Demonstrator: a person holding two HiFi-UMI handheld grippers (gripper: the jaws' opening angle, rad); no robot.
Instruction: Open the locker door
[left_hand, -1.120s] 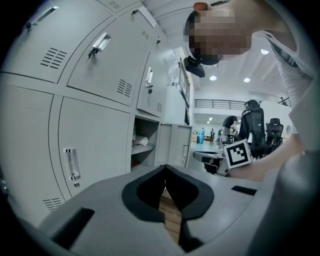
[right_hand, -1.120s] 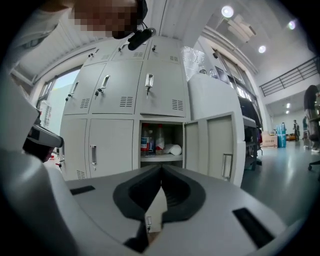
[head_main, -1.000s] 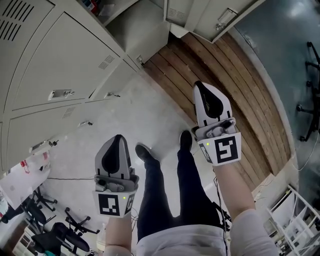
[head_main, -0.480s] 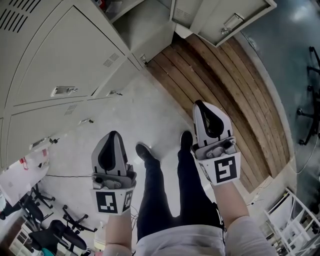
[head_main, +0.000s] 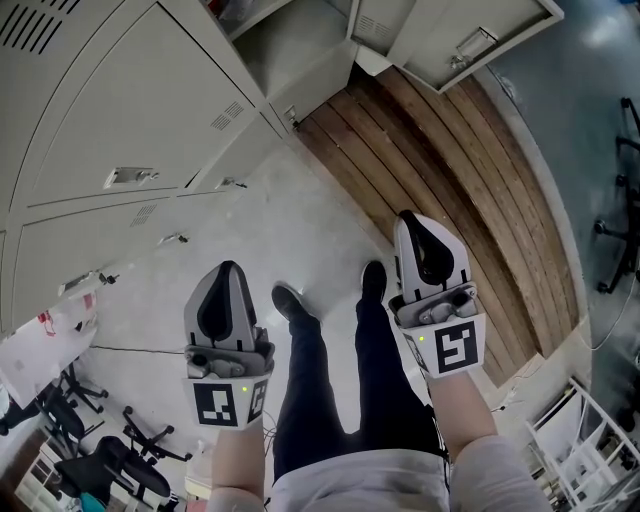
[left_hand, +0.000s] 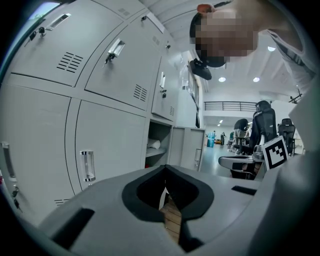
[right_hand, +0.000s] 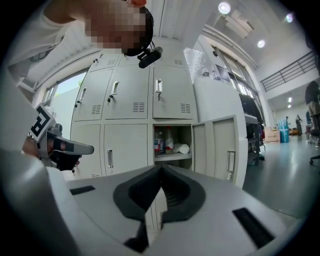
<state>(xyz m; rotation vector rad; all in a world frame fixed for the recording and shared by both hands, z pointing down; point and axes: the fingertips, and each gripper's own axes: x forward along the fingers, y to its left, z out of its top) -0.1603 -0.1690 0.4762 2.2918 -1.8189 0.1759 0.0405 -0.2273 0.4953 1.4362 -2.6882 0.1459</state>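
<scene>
The bank of grey lockers (head_main: 120, 110) stands at the upper left of the head view. One locker door (head_main: 470, 40) hangs wide open beside its open compartment (head_main: 290, 45). The right gripper view shows that door (right_hand: 225, 150) swung out to the right, with bottles and a white roll on the shelf (right_hand: 172, 145). My left gripper (head_main: 232, 266) and right gripper (head_main: 408, 214) hover over the floor, well short of the lockers. Both are shut on nothing: the left gripper's (left_hand: 165, 167) jaws meet at the tip, and so do the right gripper's (right_hand: 161, 167).
Closed lockers with metal handles (head_main: 130, 177) fill the left. A wooden floor strip (head_main: 460, 190) runs under the open door. The person's legs and shoes (head_main: 330, 340) are between the grippers. Office chairs (head_main: 110, 455) stand lower left, and a white rack (head_main: 590, 450) lower right.
The right gripper has drawn back from the open locker toward the person's body. The left gripper has barely shifted. The door stays open and both grippers stay shut.
</scene>
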